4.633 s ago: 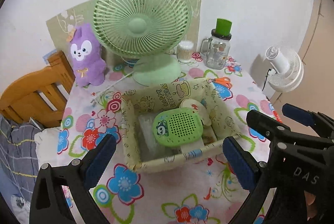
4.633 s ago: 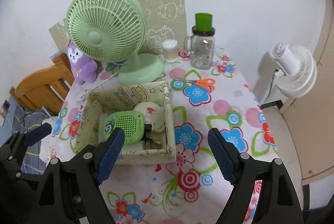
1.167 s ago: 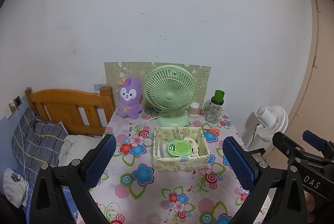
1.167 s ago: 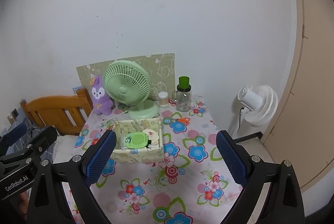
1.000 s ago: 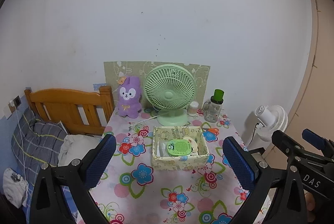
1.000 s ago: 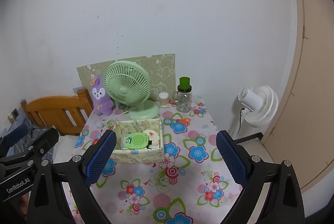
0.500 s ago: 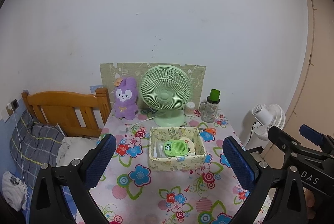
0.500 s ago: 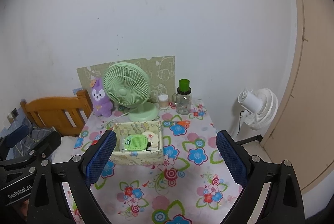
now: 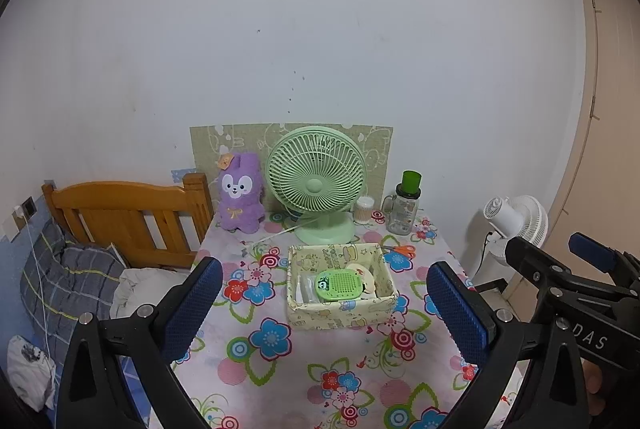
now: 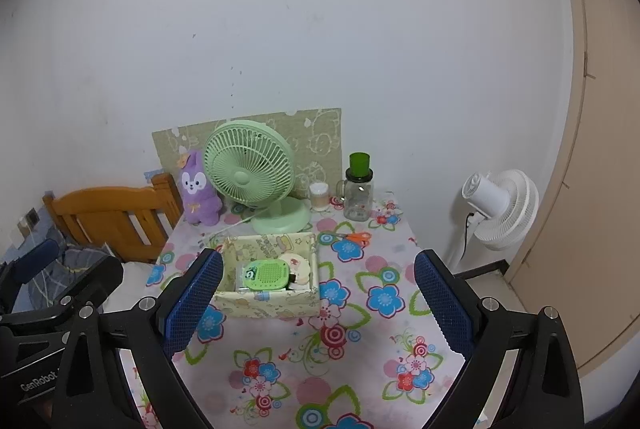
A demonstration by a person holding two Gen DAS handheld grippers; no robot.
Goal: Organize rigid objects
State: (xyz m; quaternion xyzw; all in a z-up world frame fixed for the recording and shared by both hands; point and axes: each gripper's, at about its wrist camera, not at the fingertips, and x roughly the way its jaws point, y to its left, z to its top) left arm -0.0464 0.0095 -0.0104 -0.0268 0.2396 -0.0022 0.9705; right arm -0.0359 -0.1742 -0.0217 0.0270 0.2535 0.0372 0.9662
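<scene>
Jaws wide apart and empty on both: you hold the left gripper (image 9: 324, 303) and right gripper (image 10: 318, 293) level, well back from the table (image 9: 280, 369), facing the patterned storage box (image 9: 340, 313) holding the green speaker (image 9: 340, 285).

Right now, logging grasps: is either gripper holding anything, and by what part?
Nothing. The left gripper and right gripper are both open and empty, back from the box.

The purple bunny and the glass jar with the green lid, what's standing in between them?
The green fan stands between the purple bunny and the glass jar, with a small cotton-swab tub beside the jar. Both wrist views show it.
</scene>
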